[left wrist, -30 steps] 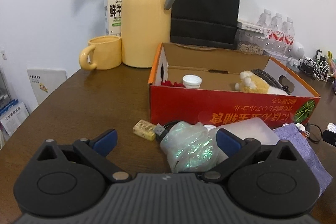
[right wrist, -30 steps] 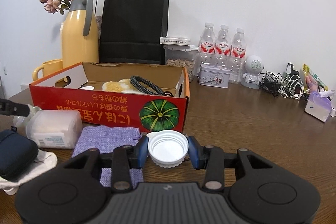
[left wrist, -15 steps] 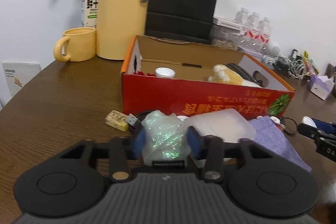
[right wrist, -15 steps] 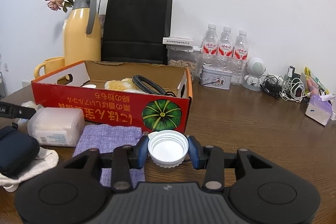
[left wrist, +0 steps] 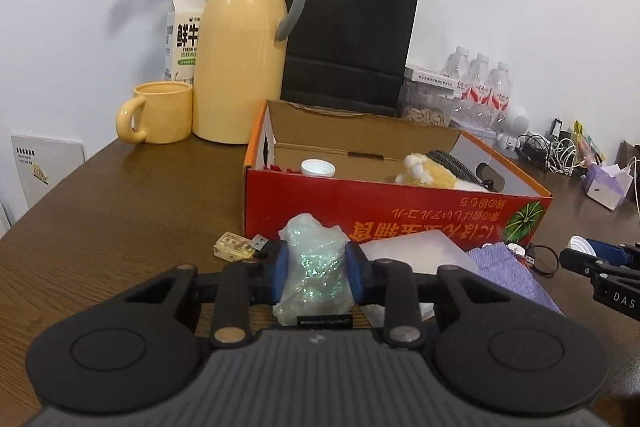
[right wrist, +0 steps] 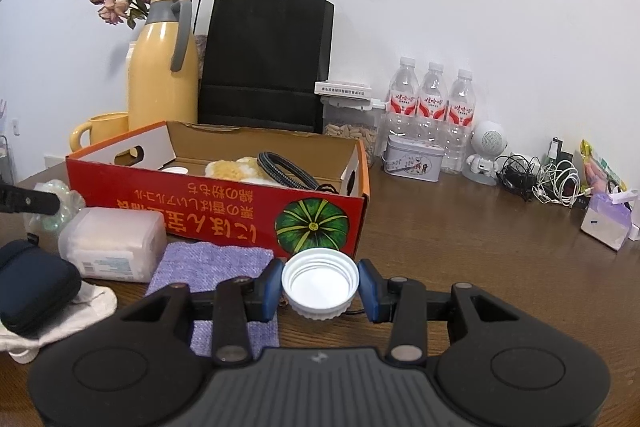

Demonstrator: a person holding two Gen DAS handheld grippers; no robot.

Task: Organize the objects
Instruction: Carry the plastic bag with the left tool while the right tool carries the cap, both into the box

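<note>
An open red cardboard box (left wrist: 400, 223) lies on the brown table, with a white lid (left wrist: 318, 168), a yellow plush toy (left wrist: 424, 175) and a black cable inside. In front of it, my left gripper (left wrist: 317, 267) is closing on a crinkled glittery plastic bag (left wrist: 312, 239), and its blue pads press the bag's sides. In the right wrist view, my right gripper (right wrist: 320, 287) is shut on a white screw cap (right wrist: 320, 281), held open side up near the box's pumpkin picture (right wrist: 310, 225).
A translucent plastic box (right wrist: 112, 245), a purple cloth (right wrist: 212, 263), a dark case (right wrist: 32, 287) and a small yellow block (left wrist: 234, 246) lie before the red box. Behind it stand a yellow thermos (left wrist: 240, 59), a mug (left wrist: 160, 113), a black paper bag (left wrist: 348, 39) and water bottles (right wrist: 432, 107).
My left gripper's jaws went from wide open to shut on the glittery bag, and its view tilted up a little. The right gripper and its cap stayed put.
</note>
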